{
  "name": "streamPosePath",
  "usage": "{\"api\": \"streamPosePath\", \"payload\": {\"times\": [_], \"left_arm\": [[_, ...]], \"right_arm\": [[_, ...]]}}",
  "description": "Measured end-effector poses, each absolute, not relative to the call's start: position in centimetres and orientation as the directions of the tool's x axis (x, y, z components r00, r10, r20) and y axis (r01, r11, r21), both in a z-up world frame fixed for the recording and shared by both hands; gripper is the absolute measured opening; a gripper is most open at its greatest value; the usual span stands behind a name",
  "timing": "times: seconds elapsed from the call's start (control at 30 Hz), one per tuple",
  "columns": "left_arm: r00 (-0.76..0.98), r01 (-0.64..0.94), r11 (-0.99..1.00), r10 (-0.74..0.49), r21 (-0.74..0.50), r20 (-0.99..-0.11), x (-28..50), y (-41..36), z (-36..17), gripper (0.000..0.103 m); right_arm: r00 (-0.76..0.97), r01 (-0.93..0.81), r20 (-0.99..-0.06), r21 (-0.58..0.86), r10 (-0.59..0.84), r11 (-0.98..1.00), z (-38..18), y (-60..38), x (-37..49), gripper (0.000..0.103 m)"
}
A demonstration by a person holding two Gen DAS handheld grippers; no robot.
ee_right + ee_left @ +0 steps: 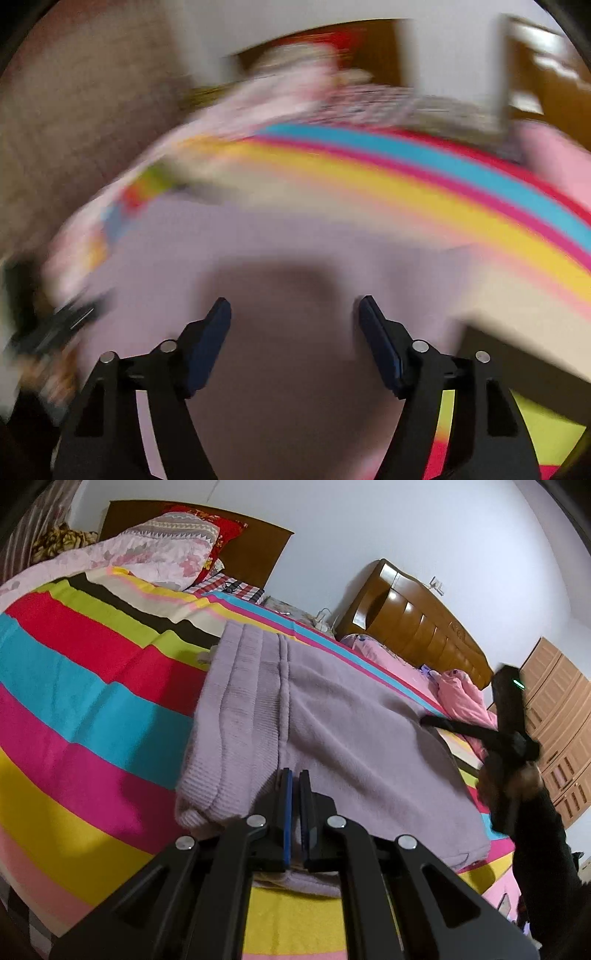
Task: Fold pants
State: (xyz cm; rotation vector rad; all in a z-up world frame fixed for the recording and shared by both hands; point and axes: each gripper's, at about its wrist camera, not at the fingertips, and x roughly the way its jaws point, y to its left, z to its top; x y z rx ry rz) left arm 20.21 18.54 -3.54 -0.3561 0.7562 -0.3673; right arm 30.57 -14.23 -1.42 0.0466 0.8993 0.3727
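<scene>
Lilac pants (351,720) lie folded flat on a striped bedspread (92,701), with the ribbed waistband toward the left. My left gripper (295,775) is shut, its tips pressed into the fabric at the pants' near edge. At the right of the left wrist view, a hand holds my right gripper (517,738) above the far right end of the pants. The right wrist view is heavily blurred. There my right gripper (295,306) stands open over the pants (258,240) with nothing between its fingers (207,343).
The bedspread (443,192) has red, blue, pink and yellow stripes. Pillows and a floral quilt (166,542) are piled at the far left. A wooden headboard (413,620), pink bedding (465,694) and a wooden wardrobe (561,720) stand to the right.
</scene>
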Motion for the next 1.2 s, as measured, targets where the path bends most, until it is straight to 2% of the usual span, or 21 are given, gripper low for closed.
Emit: {"api": "streamPosePath", "payload": {"times": [0.03,0.07,0.13,0.27,0.33,0.43,0.5,0.57,0.6,0.7,0.77,0.83,0.87,0.93,1.0,1.07,1.1,1.2], "left_arm": [[0.67,0.193,0.875,-0.449,-0.445,-0.592,20.2,18.6,-3.6,0.006],[0.669,0.193,0.871,-0.453,-0.451,-0.589,20.3,18.8,-3.7,0.005],[0.669,0.196,0.868,-0.459,-0.456,-0.585,20.3,18.9,-3.8,0.005],[0.666,0.198,0.864,-0.465,-0.464,-0.582,20.5,19.0,-3.8,0.005],[0.668,0.199,0.864,-0.465,-0.463,-0.58,20.4,19.0,-3.8,0.005],[0.669,0.199,0.862,-0.468,-0.467,-0.578,20.5,19.0,-3.9,0.005],[0.671,0.202,0.861,-0.469,-0.467,-0.574,20.4,19.0,-3.9,0.005],[0.673,0.201,0.858,-0.472,-0.473,-0.57,20.3,19.0,-4.0,0.005],[0.674,0.2,0.857,-0.472,-0.475,-0.568,20.3,19.1,-4.0,0.005],[0.681,0.198,0.857,-0.47,-0.476,-0.562,20.2,19.1,-4.1,0.005],[0.681,0.202,0.857,-0.471,-0.475,-0.56,20.1,19.1,-4.1,0.005],[0.677,0.208,0.853,-0.479,-0.479,-0.559,20.1,19.2,-4.1,0.005],[0.674,0.21,0.85,-0.484,-0.483,-0.558,20.0,19.3,-4.1,0.005],[0.671,0.226,0.84,-0.501,-0.493,-0.546,20.0,19.6,-4.2,0.004],[0.663,0.227,0.821,-0.524,-0.523,-0.535,20.2,20.0,-4.3,0.004],[0.658,0.222,0.815,-0.53,-0.536,-0.534,20.3,20.1,-4.3,0.003],[0.66,0.224,0.823,-0.522,-0.522,-0.54,20.3,19.9,-4.2,0.003],[0.666,0.219,0.835,-0.506,-0.505,-0.548,20.3,19.6,-4.1,0.003]], "right_arm": [[0.583,-0.23,-0.769,0.152,0.261,0.961,-0.7,-14.6,31.4,0.069],[0.611,-0.248,-0.734,0.178,0.296,0.952,0.6,-14.5,31.3,0.069],[0.631,-0.347,-0.656,0.238,0.414,0.907,2.5,-13.2,30.1,0.078],[0.541,-0.512,-0.697,0.172,0.471,0.842,2.0,-7.6,28.1,0.079],[0.467,-0.591,-0.75,0.129,0.468,0.797,0.4,-4.8,27.7,0.079],[0.45,-0.515,-0.815,0.098,0.366,0.851,-2.0,-4.9,30.2,0.08],[0.502,-0.402,-0.793,0.139,0.345,0.905,-1.6,-6.7,32.1,0.08],[0.611,-0.267,-0.751,0.103,0.251,0.958,0.6,-8.4,32.6,0.081],[0.624,-0.272,-0.736,0.11,0.262,0.956,1.2,-8.2,32.5,0.081],[0.577,-0.437,-0.712,0.144,0.4,0.888,2.8,-4.9,29.8,0.087],[0.493,-0.577,-0.747,0.103,0.446,0.81,1.7,-1.2,27.6,0.087],[0.397,-0.659,-0.814,0.067,0.423,0.749,-0.8,1.7,27.0,0.087],[0.404,-0.654,-0.837,0.018,0.37,0.756,-2.0,2.1,27.2,0.089],[0.423,-0.609,-0.827,0.044,0.372,0.792,-2.4,1.2,28.5,0.09],[0.569,-0.485,-0.772,-0.037,0.283,0.874,-0.3,-0.2,29.0,0.09],[0.587,-0.479,-0.735,0.021,0.338,0.878,1.2,-1.6,29.0,0.09],[0.552,-0.494,-0.735,0.093,0.394,0.865,1.5,-2.6,29.1,0.09],[0.492,-0.45,-0.749,0.218,0.444,0.866,0.6,-6.8,30.1,0.09]]}}
